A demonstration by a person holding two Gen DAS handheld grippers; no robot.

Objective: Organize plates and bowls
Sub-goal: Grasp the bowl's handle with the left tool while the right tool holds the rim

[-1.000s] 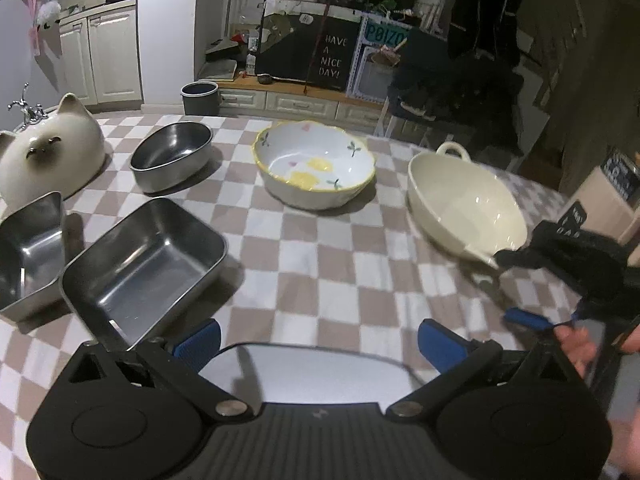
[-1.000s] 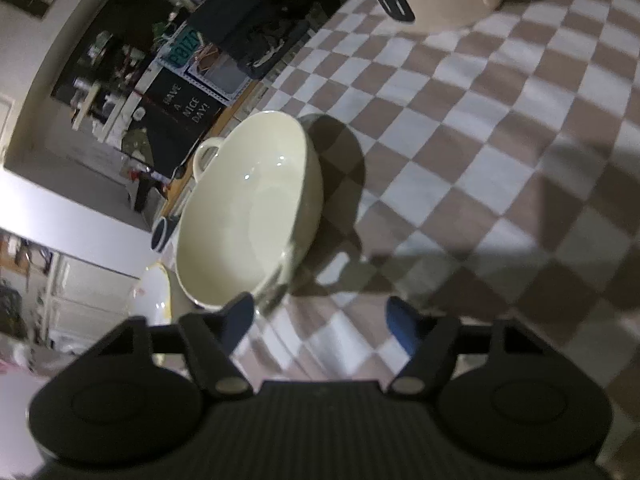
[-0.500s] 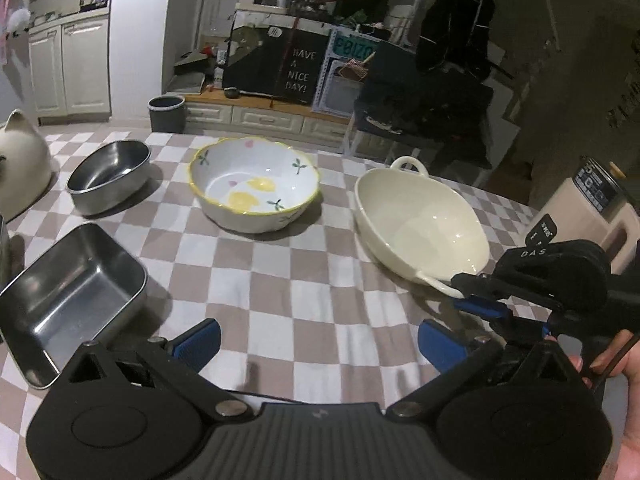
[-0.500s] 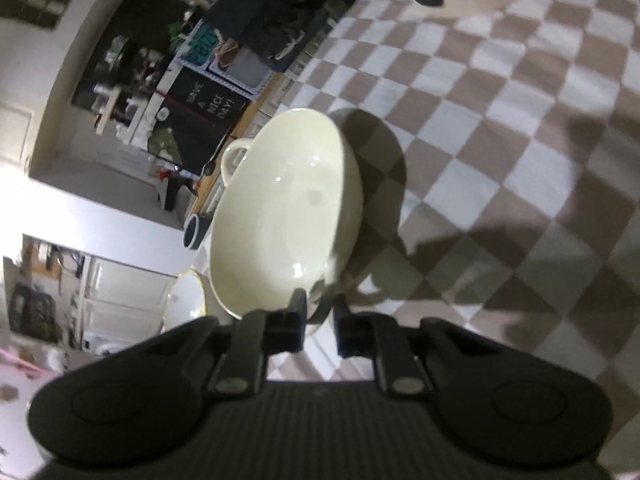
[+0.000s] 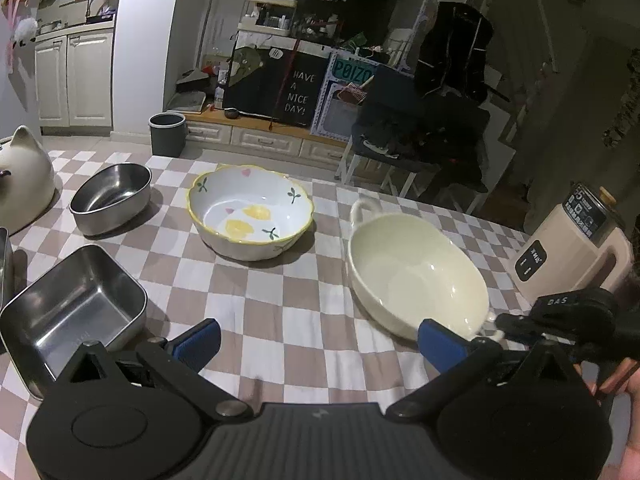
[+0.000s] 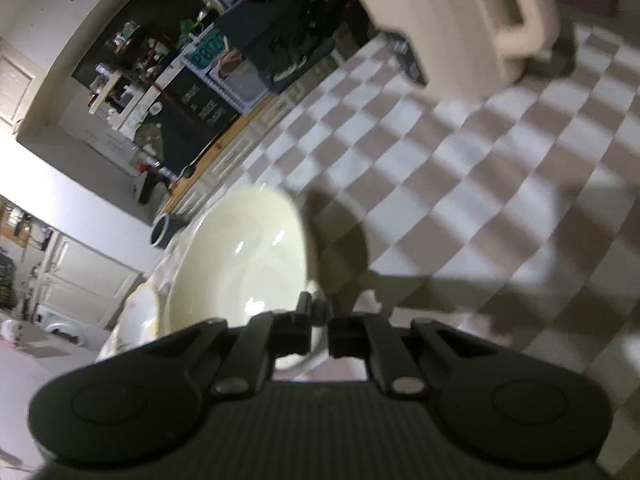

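Steel dominates the left of the checked worktop: a rectangular steel tray near, an oval steel bowl farther back, with a cat-shaped ceramic jar at the far left edge. The left gripper hangs over bare cloth, its jaws wide open and empty. At centre sits a scalloped bowl with yellow rim. Right of it the cream two-handled bowl appears tipped up at its near side, though the blur makes that uncertain. The right gripper has just closed its jaws on that bowl's near handle. A beige appliance stands far right.
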